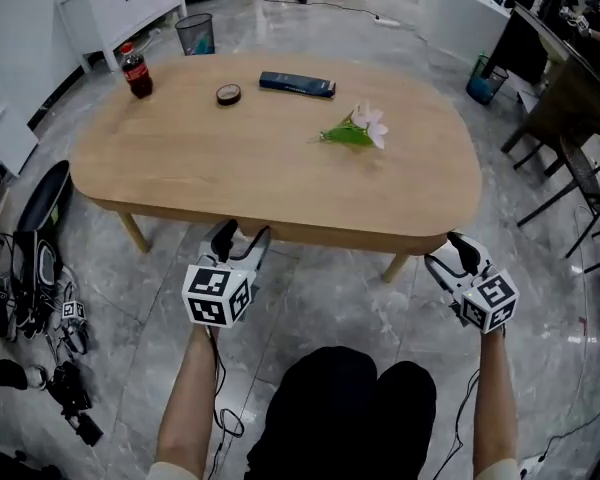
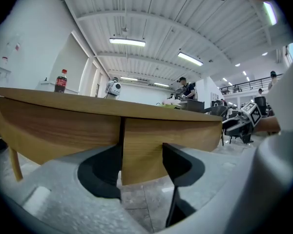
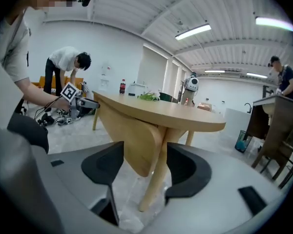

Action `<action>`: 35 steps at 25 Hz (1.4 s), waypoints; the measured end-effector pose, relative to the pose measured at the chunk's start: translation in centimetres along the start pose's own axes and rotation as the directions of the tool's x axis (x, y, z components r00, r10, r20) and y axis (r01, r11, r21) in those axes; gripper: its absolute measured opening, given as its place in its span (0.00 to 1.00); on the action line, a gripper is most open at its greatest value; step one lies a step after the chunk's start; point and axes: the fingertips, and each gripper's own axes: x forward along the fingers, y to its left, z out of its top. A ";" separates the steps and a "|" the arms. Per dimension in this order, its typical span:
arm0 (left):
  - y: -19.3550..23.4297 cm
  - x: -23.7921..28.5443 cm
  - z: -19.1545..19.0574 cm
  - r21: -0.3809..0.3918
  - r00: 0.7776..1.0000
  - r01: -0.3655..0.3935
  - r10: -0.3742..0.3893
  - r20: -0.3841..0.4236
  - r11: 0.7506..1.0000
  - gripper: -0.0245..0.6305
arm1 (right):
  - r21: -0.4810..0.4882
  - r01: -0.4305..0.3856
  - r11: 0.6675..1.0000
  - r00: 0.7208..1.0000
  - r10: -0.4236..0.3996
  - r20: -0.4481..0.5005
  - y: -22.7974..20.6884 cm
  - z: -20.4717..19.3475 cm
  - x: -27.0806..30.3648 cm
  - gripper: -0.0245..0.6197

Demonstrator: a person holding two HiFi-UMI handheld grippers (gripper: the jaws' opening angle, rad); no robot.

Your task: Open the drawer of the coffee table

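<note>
The coffee table [image 1: 280, 158] is a light wooden oval with a deep apron along its near side. My left gripper [image 1: 238, 240] sits at that near edge, left of the middle, and is open. In the left gripper view its jaws [image 2: 142, 172] frame the apron [image 2: 171, 145], where a dark vertical seam [image 2: 122, 145] splits two panels; the pads touch nothing. My right gripper [image 1: 450, 256] is open at the table's near right corner. In the right gripper view its jaws [image 3: 144, 167] frame a table leg [image 3: 156, 179] and the apron's rounded end [image 3: 136, 145], with nothing gripped.
On the tabletop stand a cola bottle [image 1: 136, 71], a small round black object [image 1: 228, 94], a dark flat box [image 1: 296, 84] and a flower [image 1: 358, 128]. Bags and cables [image 1: 40, 268] lie on the floor at left. Chairs [image 1: 570, 168] stand at right. A person [image 3: 63, 67] bends over beyond the table.
</note>
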 end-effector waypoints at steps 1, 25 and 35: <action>0.0 -0.1 0.1 -0.001 1.000 -0.008 0.008 0.006 1.000 0.41 | 0.022 0.012 1.000 1.000 -0.013 0.016 0.3 0.1 0.3 0.46; -2.0 -3.5 -0.6 -0.002 0.998 -0.062 0.062 0.013 0.998 0.42 | 0.260 0.243 0.934 0.958 -0.273 0.085 2.9 -0.4 -1.3 0.52; -3.4 -7.5 -1.7 0.000 0.998 -0.070 0.070 0.002 0.998 0.42 | 0.252 0.248 0.935 0.954 -0.281 0.105 6.2 -1.2 -4.2 0.52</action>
